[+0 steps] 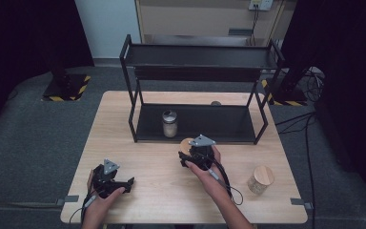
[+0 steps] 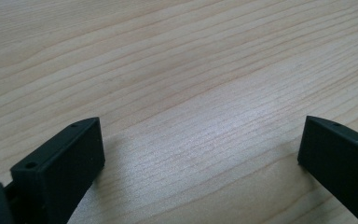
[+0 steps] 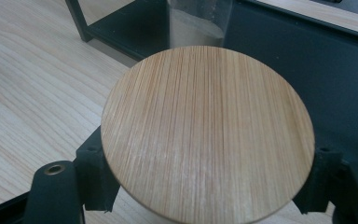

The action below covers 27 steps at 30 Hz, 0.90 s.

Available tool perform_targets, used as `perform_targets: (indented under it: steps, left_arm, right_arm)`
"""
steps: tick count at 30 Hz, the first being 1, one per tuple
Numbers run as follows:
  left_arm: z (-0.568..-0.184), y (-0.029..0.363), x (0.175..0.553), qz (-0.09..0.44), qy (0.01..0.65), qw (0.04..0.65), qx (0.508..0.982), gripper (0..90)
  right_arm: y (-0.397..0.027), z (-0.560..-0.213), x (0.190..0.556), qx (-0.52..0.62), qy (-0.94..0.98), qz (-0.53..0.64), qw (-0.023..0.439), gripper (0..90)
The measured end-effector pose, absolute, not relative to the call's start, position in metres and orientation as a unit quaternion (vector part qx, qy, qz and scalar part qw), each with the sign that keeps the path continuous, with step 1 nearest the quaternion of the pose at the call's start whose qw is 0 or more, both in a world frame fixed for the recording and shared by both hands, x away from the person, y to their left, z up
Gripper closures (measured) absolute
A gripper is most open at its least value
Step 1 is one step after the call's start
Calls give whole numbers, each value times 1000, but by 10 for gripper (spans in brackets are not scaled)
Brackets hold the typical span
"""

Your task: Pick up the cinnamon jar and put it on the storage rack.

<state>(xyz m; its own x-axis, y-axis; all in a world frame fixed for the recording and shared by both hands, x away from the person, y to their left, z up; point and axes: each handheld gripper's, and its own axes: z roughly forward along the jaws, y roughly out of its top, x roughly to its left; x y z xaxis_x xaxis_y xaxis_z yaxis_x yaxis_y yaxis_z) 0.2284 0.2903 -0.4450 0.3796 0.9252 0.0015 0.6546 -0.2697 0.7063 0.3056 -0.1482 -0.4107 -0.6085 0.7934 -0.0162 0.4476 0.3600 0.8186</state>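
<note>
While clamped by the right gripper [image 3: 205, 196], the round wooden lid [image 3: 207, 135] sits between its jaws just short of the rack [image 1: 198, 125] edge | ahead: lidless jar [image 1: 169, 123] on the lower shelf, pale contents inside | right: lidded jar [image 1: 260, 179], well apart | left gripper [image 2: 200, 154] spread wide over bare table [image 2: 177, 70]

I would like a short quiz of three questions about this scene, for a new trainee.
1. True or false: the right tool is shut on the bamboo-lidded jar.
2. Where does the open jar stand? A) lower shelf of the black rack B) top shelf C) the floor
3. What lies between the left tool's jaws?

Key: 1 true. 2 A. 3 nothing, just bare table; the jaws stand open.
</note>
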Motion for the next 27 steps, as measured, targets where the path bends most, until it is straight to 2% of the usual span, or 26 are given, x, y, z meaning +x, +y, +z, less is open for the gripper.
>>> perform_targets:
  steps: [13,27]
  left_arm:
    - [-445,290,228,213,514,317,768,0]
    - [-445,290,228,213,514,317,768,0]
  right_arm:
    - [-155,-395,298,389,793,414,220,257]
    - [-158,-382,306,399,788,410,228,257]
